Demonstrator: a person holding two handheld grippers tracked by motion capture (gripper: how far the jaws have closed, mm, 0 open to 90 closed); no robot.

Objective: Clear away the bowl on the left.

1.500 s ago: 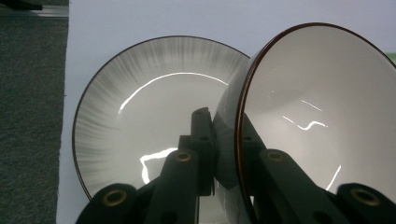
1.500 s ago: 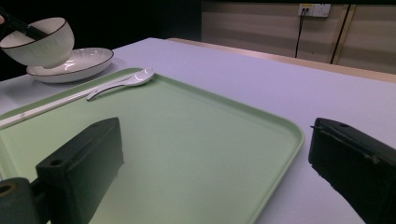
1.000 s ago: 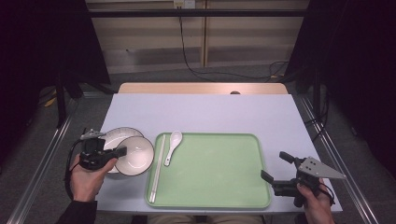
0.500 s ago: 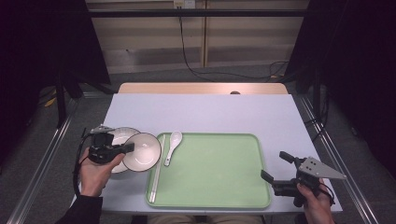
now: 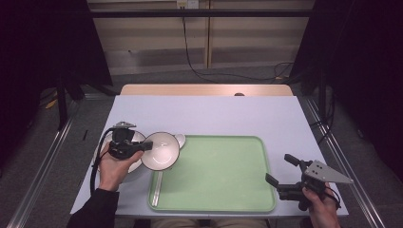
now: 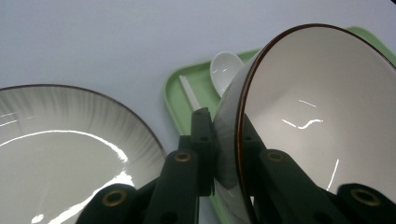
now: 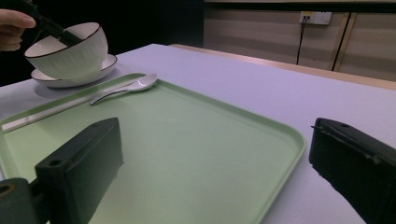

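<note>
A white bowl with a dark rim [image 5: 161,151] hangs tilted over the left edge of the green tray [image 5: 223,173]. My left gripper [image 5: 146,146] is shut on its rim; in the left gripper view the rim [image 6: 236,140] is pinched between the two black jaws. A white plate [image 5: 134,137] lies on the table under the gripper. A white spoon [image 6: 223,70] and a pale chopstick [image 5: 158,187] lie along the tray's left side, partly under the bowl. My right gripper [image 5: 279,169] rests open past the tray's right edge, nothing between its jaws.
The lilac tabletop [image 5: 214,114] runs back to a wooden strip at the far edge. The tray's middle and right [image 7: 187,154] are bare. Beside the table, metal rails lie on the floor on both sides.
My left gripper has carried the bowl to the right, off the plate and over the tray's left edge, covering most of the spoon. The right gripper has stayed put.
</note>
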